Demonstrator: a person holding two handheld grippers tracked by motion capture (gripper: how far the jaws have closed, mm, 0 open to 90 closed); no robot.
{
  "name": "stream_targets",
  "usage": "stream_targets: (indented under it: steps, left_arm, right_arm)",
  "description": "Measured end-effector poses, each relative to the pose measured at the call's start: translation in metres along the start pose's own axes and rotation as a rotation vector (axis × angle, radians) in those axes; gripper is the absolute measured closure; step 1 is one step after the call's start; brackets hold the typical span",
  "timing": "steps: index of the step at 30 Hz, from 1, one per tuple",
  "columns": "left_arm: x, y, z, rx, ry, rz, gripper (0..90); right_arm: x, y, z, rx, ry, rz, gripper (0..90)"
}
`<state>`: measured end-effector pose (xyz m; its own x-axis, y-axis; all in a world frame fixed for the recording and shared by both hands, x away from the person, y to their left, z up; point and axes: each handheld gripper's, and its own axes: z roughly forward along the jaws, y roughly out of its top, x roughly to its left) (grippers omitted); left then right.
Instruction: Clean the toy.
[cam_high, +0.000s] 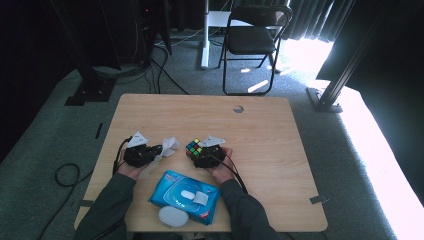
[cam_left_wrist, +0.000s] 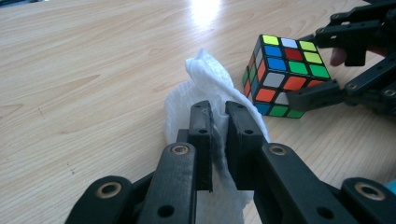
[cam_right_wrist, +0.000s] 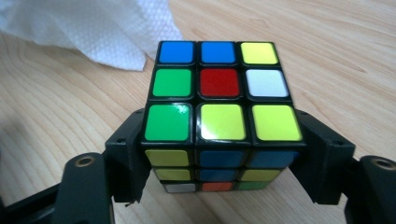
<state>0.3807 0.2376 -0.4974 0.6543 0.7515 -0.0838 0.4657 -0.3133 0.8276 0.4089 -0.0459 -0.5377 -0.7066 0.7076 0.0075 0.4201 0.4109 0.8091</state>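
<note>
**Count of things in sight**

On the desk (cam_high: 280, 150): one scrambled colour cube (cam_high: 194, 148), one crumpled white tissue (cam_high: 169, 146), one blue wet-wipe pack (cam_high: 172, 187), one white oval lid (cam_high: 173, 217). Two grippers in two hands: left gripper (cam_high: 159, 149), right gripper (cam_high: 198, 152). Beyond, on the floor: one black folding chair (cam_high: 252, 40).

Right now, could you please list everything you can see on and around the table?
Light wooden table: one, centre.
Scrambled multicoloured puzzle cube: one, clamped in right hand-held gripper.
Crumpled white tissue: one, pinched by left hand-held gripper.
Blue wet-wipe pack: one, near edge.
Pale oval object: one, beside pack.
Black folding chair: one, beyond table.
Black cables: several, grey carpet.
Forearms in dark green sleeves: two, from bottom.
</note>
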Motion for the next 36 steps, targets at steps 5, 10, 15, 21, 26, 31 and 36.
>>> stream_targets:
  steps: [5,10,15,21,26,31,36]
  left_arm:
    - [0.0,0.0,0.0,0.0,0.0,-0.003,81.4]
    - [0.001,-0.001,0.001,0.001,0.0,-0.007,81.2]
    - [0.0,-0.001,0.003,0.009,-0.005,-0.003,81.0]
    - [0.0,-0.002,0.003,0.011,-0.006,-0.004,80.7]
    - [0.0,-0.002,0.003,0.008,-0.008,-0.006,80.4]
    - [0.001,-0.001,0.002,0.007,-0.006,-0.007,80.4]
    - [0.0,-0.001,0.003,0.008,-0.005,-0.006,80.2]
  right_arm:
    - [-0.004,0.003,-0.013,-0.032,0.007,-0.001,28.7]
    - [-0.009,0.007,-0.031,-0.095,0.018,-0.002,29.9]
    - [-0.018,0.016,-0.041,-0.144,-0.008,0.007,42.0]
    - [-0.022,0.02,-0.036,-0.115,-0.038,0.021,46.3]
    - [-0.026,0.02,-0.027,-0.09,-0.053,0.037,49.0]
    - [-0.026,0.019,-0.024,-0.079,-0.059,0.041,48.3]
    - [-0.025,0.018,-0.025,-0.079,-0.052,0.054,46.4]
